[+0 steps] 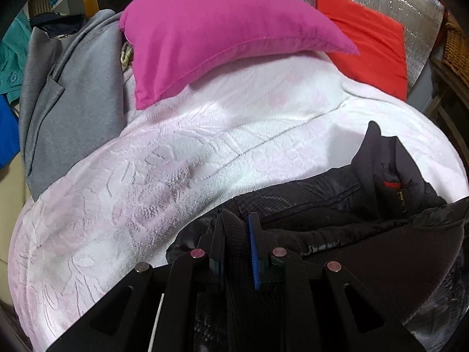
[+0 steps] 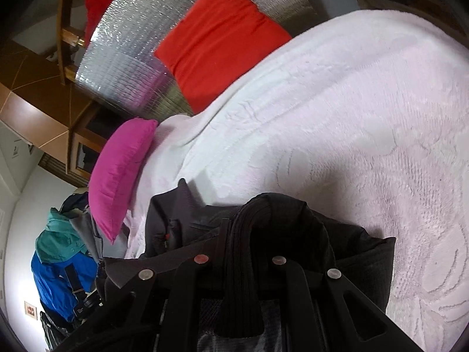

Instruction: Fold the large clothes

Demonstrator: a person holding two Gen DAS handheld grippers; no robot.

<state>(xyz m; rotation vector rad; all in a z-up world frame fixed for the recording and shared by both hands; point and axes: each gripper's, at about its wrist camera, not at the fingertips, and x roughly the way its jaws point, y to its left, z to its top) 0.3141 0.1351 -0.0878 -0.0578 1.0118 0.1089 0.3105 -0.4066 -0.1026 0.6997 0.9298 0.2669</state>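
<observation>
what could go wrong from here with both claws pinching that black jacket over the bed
1. The left claw pinches only a thin fold of the black jacket; the shiny lining might slip free.
2. The right claw is shut on the thick ribbed cuff, so the rest could bunch unevenly on the pale pink bedspread.
3. The magenta pillow lies close behind and may crowd the jacket when spread.

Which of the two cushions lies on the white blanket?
The magenta cushion; its lower edge overlaps the white blanket. The red cushion leans against the silver backing.
</observation>
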